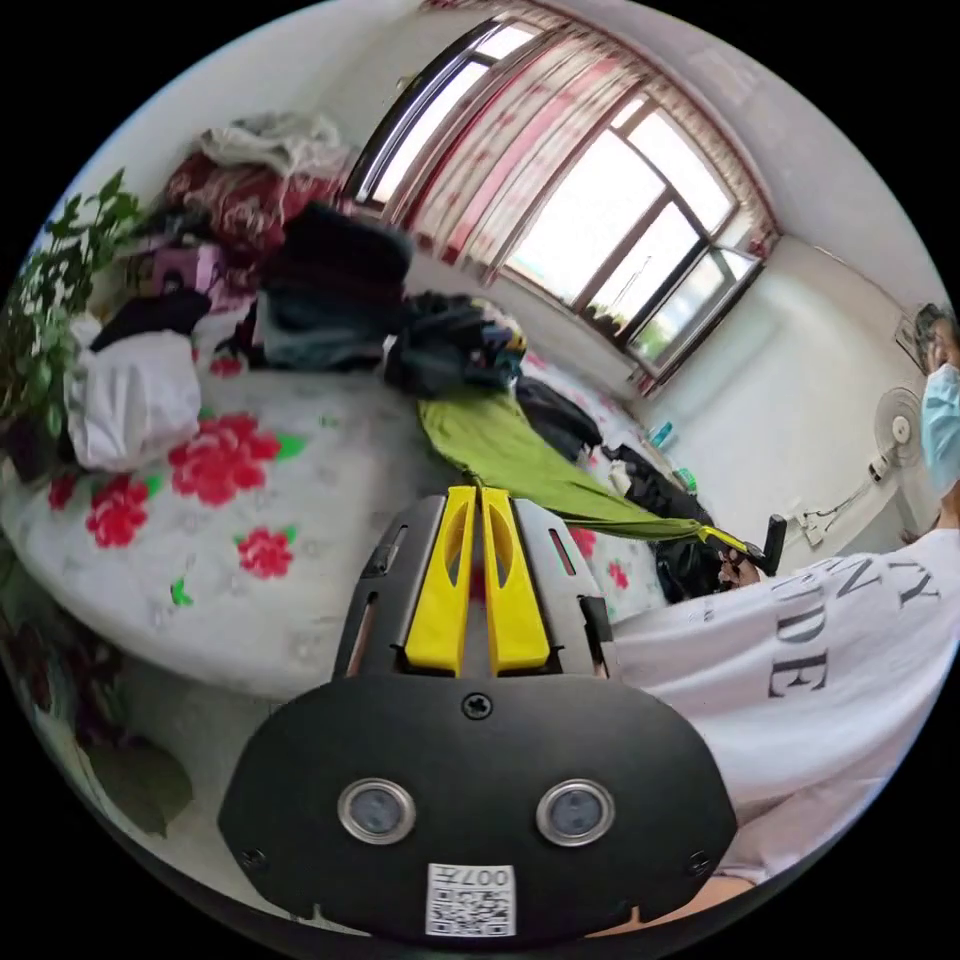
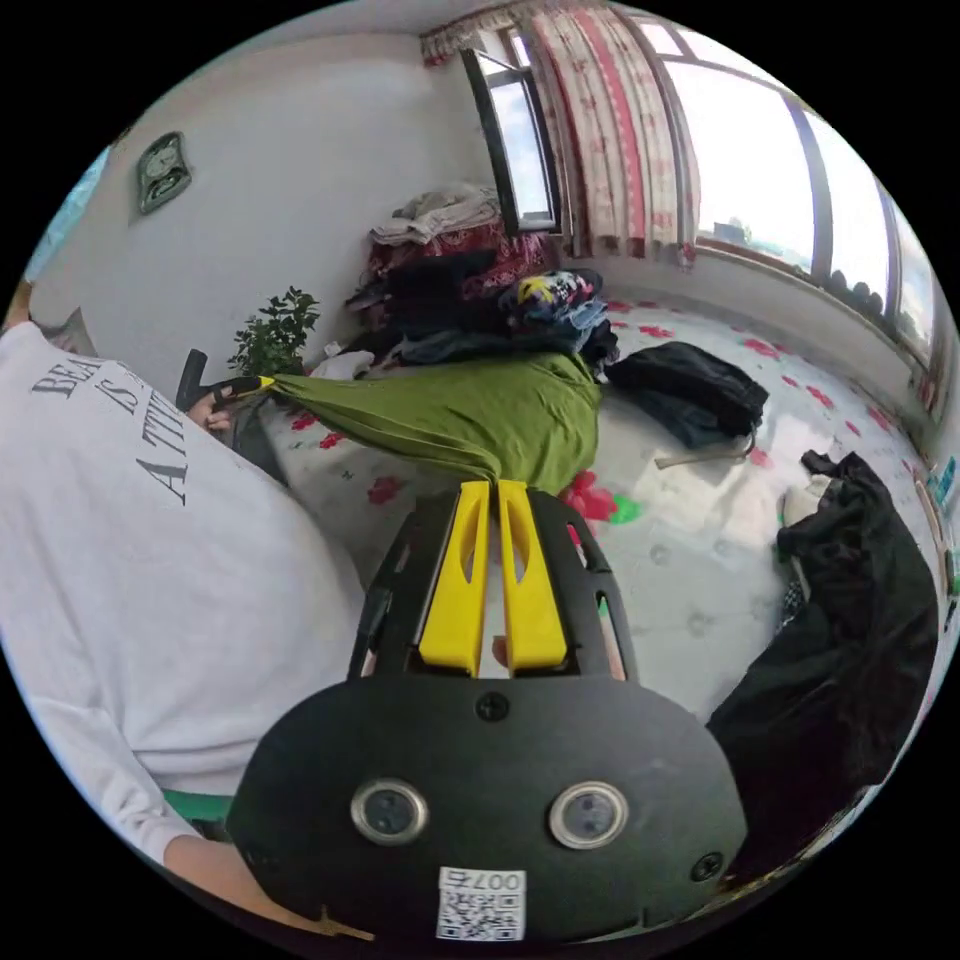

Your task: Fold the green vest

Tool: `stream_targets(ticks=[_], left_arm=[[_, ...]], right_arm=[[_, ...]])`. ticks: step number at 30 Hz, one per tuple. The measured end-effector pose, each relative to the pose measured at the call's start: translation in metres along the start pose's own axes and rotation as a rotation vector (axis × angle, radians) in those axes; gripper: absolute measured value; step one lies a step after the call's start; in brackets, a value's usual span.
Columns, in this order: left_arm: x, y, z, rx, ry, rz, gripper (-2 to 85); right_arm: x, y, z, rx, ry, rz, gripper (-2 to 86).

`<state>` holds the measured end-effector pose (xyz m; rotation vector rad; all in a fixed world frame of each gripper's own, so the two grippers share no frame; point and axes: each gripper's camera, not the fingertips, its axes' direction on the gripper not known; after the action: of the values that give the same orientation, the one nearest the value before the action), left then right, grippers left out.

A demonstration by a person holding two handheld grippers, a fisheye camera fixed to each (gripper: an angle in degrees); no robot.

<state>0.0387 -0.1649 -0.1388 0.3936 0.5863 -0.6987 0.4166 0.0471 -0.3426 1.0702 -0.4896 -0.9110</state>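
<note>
- bright daylight is coming in through the big windows (image 1: 610,230), and the glass is looking washed out white in the left gripper view.
- the same windows (image 2: 760,160) are glowing bright in the right gripper view, with sky showing a little.
- the white walls (image 2: 300,200) are looking evenly lit and soft.
- the bed cover (image 2: 690,560) is shining pale where the sun is landing on it.
- the pile of clothes (image 1: 320,280) is looking a bit blurry.
- the round lens is bending straight lines near the edges, and black corners are ringing both pictures.
- the dark clothes (image 2: 850,640) are losing their detail in shadow.
</note>
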Motion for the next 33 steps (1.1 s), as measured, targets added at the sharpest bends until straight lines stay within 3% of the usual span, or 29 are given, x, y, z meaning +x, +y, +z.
stream_targets(ticks=[5,9,17,21,23,33], left_arm=[[-0.034,0.045,0.040,-0.176,0.033,-0.134,-0.9],[-0.049,0.041,0.060,-0.200,0.034,-0.190,-0.9],[-0.082,-0.050,0.146,-0.145,-0.011,-0.218,-0.3],[-0.108,-0.080,0.193,-0.151,-0.001,-0.315,2.8],[-0.122,-0.083,0.218,-0.235,-0.090,-0.357,7.0],[-0.105,-0.010,0.233,-0.486,-0.143,-0.188,10.1]], right_arm=[[0.029,0.058,0.036,-0.123,-0.086,0.217,-0.1],[0.054,0.065,0.048,-0.149,-0.157,0.303,-0.2],[0.125,-0.010,0.082,-0.103,-0.093,0.296,1.0],[0.169,-0.039,0.110,-0.080,-0.019,0.425,3.4],[0.193,-0.041,0.128,-0.137,0.001,0.526,4.9],[0.160,0.037,0.146,-0.369,0.038,0.451,5.7]])
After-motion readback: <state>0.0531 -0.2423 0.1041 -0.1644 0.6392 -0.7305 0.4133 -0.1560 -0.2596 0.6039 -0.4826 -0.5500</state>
